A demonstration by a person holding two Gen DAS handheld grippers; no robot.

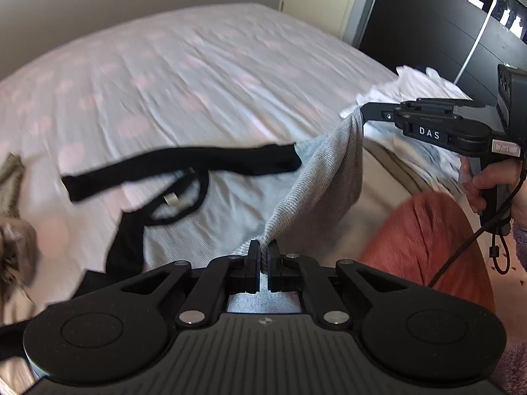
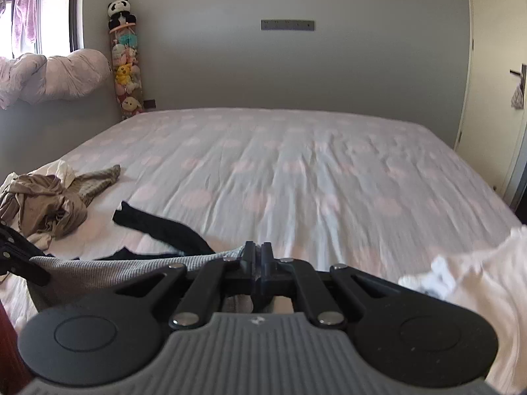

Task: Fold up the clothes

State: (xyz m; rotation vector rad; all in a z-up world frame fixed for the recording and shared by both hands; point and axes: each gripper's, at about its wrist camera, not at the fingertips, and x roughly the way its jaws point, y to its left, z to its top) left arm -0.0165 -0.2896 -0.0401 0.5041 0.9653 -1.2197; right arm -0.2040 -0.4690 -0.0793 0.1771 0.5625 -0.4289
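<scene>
With both jaws clamped on its hem corners, our left gripper (image 1: 263, 253) and right gripper (image 2: 258, 254) stretch the soft, light grey ribbed top (image 1: 316, 177) over the bed (image 1: 197, 65) at six o'clock.

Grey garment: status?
Left gripper and right gripper both shut on grey garment, stretched between them over bed. Black garment lies beyond it.

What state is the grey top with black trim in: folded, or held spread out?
Spread, not folded. The left gripper and right gripper each pinch an edge of the grey top, stretching it over the bed.
</scene>
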